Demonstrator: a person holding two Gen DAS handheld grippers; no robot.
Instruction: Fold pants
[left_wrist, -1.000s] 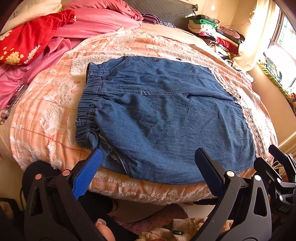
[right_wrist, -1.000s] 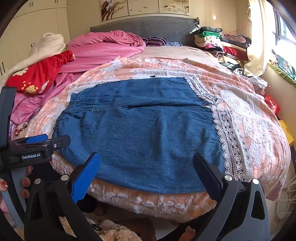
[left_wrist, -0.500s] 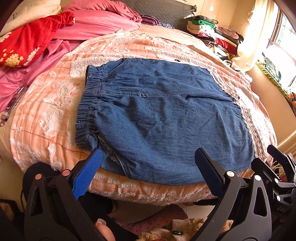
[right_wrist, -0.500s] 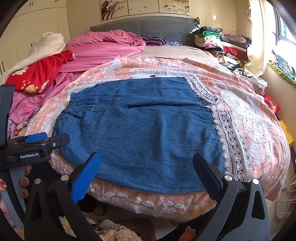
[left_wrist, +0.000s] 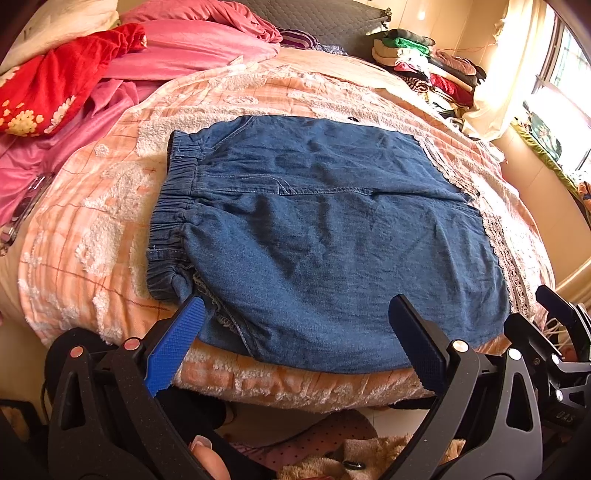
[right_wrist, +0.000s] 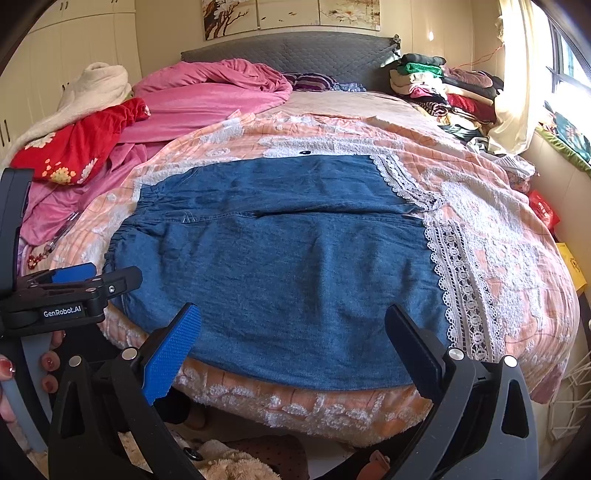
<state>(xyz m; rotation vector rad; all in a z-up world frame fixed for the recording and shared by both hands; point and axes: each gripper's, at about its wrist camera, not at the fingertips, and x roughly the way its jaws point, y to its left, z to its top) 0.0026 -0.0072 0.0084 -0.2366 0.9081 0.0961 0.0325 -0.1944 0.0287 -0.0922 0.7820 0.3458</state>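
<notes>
The blue denim pants (left_wrist: 325, 236) lie flat on the bed, elastic waistband (left_wrist: 173, 206) at the left, lace-trimmed leg ends (left_wrist: 498, 243) at the right. They also show in the right wrist view (right_wrist: 288, 266). My left gripper (left_wrist: 295, 325) is open and empty, hovering over the pants' near edge by the waistband corner. My right gripper (right_wrist: 291, 332) is open and empty, over the near edge further right. The left gripper also shows in the right wrist view (right_wrist: 74, 284), at the left.
The bed has a peach and white bedspread (right_wrist: 498, 206). Pink bedding (right_wrist: 207, 99) and a red floral blanket (right_wrist: 77, 144) lie at the back left. A pile of folded clothes (right_wrist: 443, 88) sits at the back right. The bed's front edge drops to the floor.
The left wrist view has shifted slightly forward and down over the pants. The right gripper has barely moved. The pants have not moved.
</notes>
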